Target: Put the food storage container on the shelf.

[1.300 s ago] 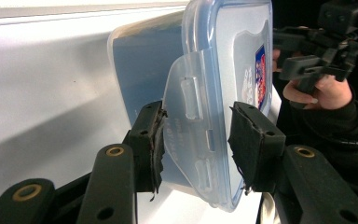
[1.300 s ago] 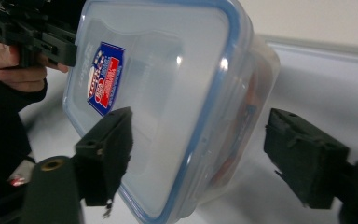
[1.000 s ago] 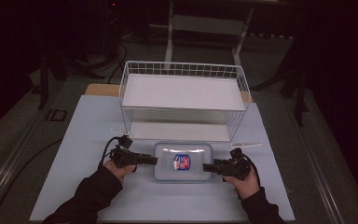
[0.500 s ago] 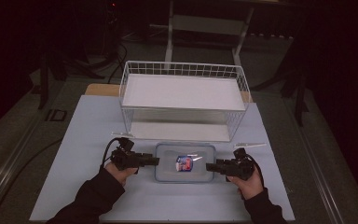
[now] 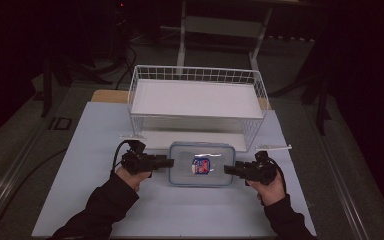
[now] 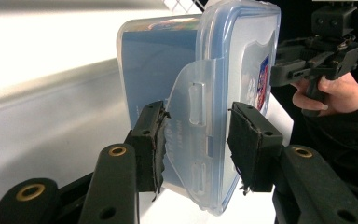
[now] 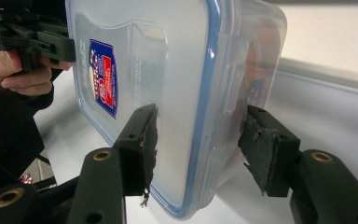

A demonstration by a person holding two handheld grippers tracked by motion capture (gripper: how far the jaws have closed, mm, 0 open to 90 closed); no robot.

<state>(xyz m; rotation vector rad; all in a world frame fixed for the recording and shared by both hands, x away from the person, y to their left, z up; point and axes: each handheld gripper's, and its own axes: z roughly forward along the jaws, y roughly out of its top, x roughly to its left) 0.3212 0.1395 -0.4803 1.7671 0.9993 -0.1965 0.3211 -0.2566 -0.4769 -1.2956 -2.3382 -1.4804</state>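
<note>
A clear plastic container with a blue-rimmed lid and a red-and-blue sticker lies in front of the wire basket. My left gripper is at its left end, turned on its side. Its pads are shut on the latch flap and lid edge. My right gripper is at the right end. Its jaws have just been closing, and the pads press the lid and the body. Each gripper view shows the container on edge, with the other hand's gripper beyond it.
A white wire basket with a white floor stands just behind the container on the pale table. Two short white strips lie beside the basket's front corners. Dark floor and cables surround the table.
The container and both grippers sit slightly higher in the high view than a second ago, nearer the basket. Both grips hold.
</note>
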